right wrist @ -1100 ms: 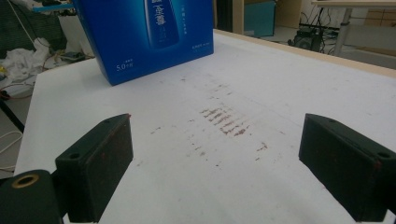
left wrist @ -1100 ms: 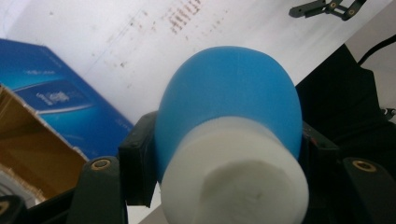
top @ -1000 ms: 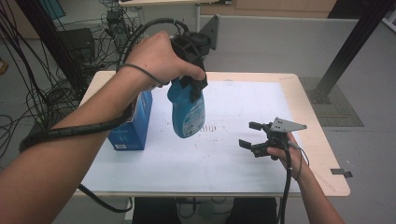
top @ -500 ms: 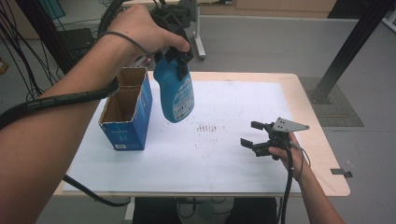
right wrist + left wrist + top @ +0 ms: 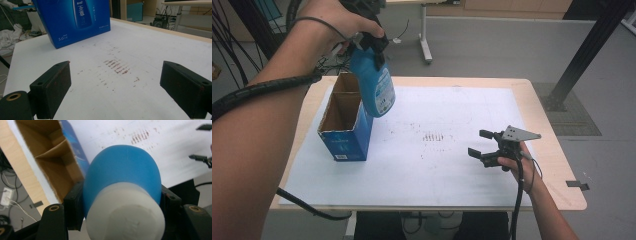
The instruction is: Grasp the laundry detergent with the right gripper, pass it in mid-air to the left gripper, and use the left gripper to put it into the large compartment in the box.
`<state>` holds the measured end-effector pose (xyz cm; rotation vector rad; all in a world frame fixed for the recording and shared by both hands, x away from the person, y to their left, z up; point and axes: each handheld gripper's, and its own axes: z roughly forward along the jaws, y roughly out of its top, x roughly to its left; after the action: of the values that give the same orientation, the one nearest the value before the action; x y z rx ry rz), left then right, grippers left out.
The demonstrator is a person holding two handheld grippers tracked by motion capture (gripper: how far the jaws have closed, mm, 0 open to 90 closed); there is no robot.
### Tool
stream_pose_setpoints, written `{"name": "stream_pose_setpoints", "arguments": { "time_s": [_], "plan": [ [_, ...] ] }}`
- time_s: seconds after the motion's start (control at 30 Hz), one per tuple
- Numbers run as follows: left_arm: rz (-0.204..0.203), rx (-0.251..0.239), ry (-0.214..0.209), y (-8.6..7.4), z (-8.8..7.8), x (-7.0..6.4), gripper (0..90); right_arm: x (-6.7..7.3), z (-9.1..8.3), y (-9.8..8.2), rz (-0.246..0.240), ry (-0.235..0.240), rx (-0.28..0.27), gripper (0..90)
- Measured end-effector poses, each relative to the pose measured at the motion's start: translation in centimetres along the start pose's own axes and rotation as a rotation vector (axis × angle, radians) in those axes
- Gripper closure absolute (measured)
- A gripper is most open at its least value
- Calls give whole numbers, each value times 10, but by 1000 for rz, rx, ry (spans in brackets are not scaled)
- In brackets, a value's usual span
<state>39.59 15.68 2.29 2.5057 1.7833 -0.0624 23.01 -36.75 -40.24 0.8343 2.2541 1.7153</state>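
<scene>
Left gripper (image 5: 364,37) clamped on rounded blue plastic bottle (image 5: 374,87), aloft over open blue cardboard box (image 5: 343,132) at ten o'clock on white table sheet (image 5: 452,170). Right gripper (image 5: 482,145) wide open, empty, at four o'clock.

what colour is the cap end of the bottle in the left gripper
White, on a blue bottle; the cap shows best in the left gripper view.

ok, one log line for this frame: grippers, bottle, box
left gripper: shut on blue bottle, held above open blue box | right gripper: open, empty, low over white sheet
</scene>
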Motion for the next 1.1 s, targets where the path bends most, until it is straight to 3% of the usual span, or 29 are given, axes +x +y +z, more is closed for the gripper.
{"name": "stream_pose_setpoints", "arguments": {
  "time_s": [0.17, 0.47, 0.5, 0.9, 1.1],
  "plan": [
    [-79, 0, 17, -4, -3, 25, 374, 0, 0, -1, 3, -1, -5, 92],
    [-169, 20, 58, -7, -2, 51, 374, -1, 1, -4, 8, -1, -9, 92],
    [-190, 23, 64, -9, -1, 59, 374, 0, 1, -5, 10, -1, -9, 92],
    [-293, 43, 84, -14, 1, 83, 374, 0, 0, -8, 15, -10, -12, 92],
    [-325, 54, 100, -13, 6, 90, 374, 0, -1, -10, 20, -15, -13, 85]
  ]
}}
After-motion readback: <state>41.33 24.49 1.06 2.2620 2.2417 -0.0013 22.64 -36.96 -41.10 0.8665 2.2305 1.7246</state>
